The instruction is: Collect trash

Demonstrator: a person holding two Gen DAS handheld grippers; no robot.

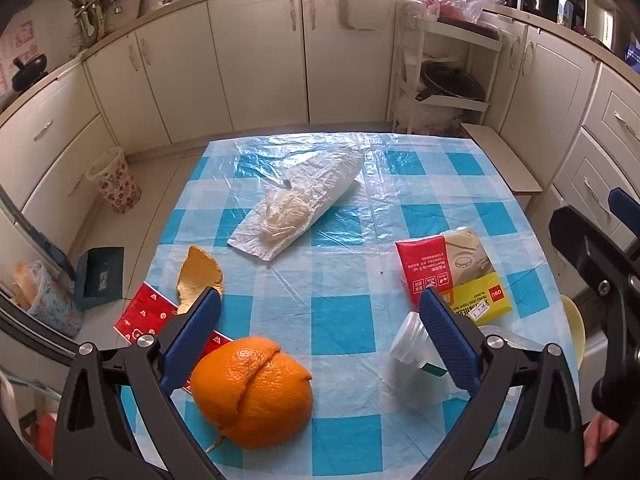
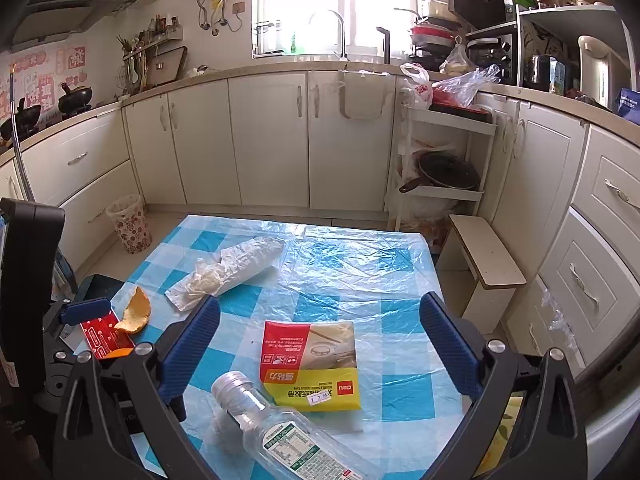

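- The bench (image 1: 340, 320) wears a blue-and-white checked plastic cover, and the trash lies scattered over it.
- The left gripper (image 1: 320, 308) hovers low over the near part of the bench with its jaws spread wide and nothing between them.
- An orange peel dome (image 1: 252, 392), split by a curved seam, sits at lower centre of the left view, just inside the left blue finger (image 1: 192, 340).
- A curled peel scrap (image 1: 198, 276) lies at centre left, resting on one end of a red wrapper (image 1: 146, 316); the wrapper's long axis runs from centre left down toward the dome.
- A white plastic bag (image 1: 304, 200) stretches diagonally across the upper middle, its long axis running from lower left to upper right, with a crumpled wad in its lower end.
- A red-and-yellow tape packet (image 1: 452, 276) lies flat at centre right, its red end toward the upper part of the frame.
- The right gripper (image 2: 320, 344) is also wide open and empty-handed, straddling the packet in its own view.
- A clear plastic bottle (image 2: 280, 432) lies on its side at bottom centre of the right view, its capped neck pointing up-left and its body running to the lower right, its shoulder just beside the packet's yellow edge.
- A flower-patterned waste bin (image 2: 130, 224) stands on the floor at centre left of the right view, well apart from the bench.
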